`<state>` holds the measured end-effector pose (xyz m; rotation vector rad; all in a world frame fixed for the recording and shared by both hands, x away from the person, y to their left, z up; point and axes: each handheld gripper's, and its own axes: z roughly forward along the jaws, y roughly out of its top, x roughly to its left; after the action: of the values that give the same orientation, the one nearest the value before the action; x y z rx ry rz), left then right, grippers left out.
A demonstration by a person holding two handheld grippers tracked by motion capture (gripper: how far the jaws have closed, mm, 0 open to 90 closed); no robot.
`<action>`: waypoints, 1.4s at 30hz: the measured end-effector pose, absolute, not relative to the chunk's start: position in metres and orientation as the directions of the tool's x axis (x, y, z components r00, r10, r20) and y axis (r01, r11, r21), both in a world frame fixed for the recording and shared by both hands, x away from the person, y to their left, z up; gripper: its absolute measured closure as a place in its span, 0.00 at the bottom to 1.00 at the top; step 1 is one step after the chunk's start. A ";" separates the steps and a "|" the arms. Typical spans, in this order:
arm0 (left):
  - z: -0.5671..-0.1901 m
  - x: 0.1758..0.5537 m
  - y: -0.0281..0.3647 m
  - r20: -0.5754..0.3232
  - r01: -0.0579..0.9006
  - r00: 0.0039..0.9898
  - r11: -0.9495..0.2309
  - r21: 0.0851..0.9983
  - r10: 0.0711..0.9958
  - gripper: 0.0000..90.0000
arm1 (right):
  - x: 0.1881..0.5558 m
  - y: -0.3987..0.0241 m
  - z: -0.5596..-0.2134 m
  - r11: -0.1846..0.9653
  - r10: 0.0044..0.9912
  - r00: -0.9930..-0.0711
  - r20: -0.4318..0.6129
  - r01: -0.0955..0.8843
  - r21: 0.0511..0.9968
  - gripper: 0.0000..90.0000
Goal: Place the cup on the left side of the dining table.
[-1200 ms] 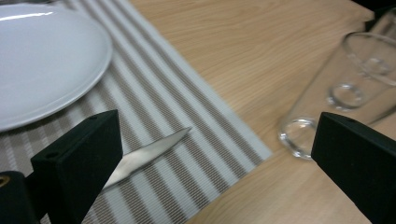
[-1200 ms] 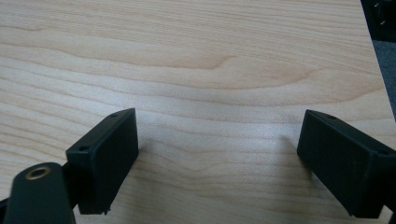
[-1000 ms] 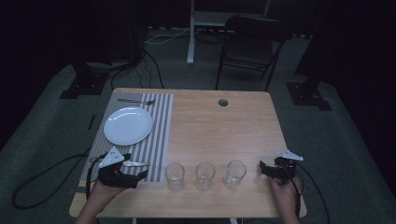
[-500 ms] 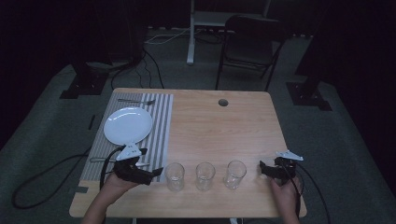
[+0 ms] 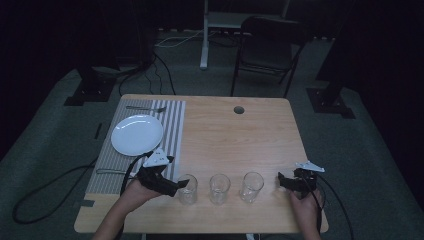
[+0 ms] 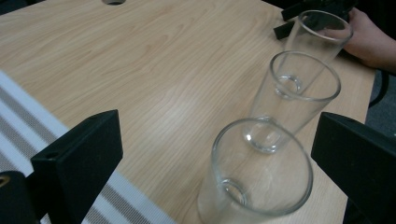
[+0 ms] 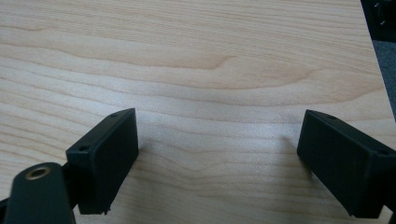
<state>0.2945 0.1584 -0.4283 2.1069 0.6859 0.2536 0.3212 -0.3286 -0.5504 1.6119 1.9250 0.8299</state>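
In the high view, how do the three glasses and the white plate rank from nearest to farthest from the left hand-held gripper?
From the left hand-held gripper:
1. Left glass, at its jaws.
2. Middle glass, to the right.
3. White plate and right glass: too close to call.

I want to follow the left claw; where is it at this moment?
In the high view the left claw is at the table's near left, open, just beside the leftmost glass, right of the striped mat.

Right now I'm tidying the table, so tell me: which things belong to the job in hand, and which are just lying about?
In use:
- left tongs, open, closing in on the nearest glass
- middle glass and far glass in the same row
- right tongs, open, resting on the table

Lying about:
- white plate
- striped placemat
- fork
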 end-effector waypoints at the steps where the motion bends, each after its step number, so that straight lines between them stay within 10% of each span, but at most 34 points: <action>1: -0.428 0.295 0.156 -0.073 0.377 0.833 -0.466 0.800 0.548 0.05 | 0.321 -0.329 -0.550 0.117 0.983 -0.181 0.012 0.684 0.720 0.14; 42: -0.415 0.319 0.036 -0.063 0.263 0.946 -0.637 0.725 0.319 0.05 | 0.321 -0.329 -0.550 0.117 0.983 -0.181 0.012 0.684 0.720 0.14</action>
<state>0.3190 0.0364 -0.4154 2.2928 0.4083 0.0904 0.3212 -0.3286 -0.5503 1.6116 1.9252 0.8301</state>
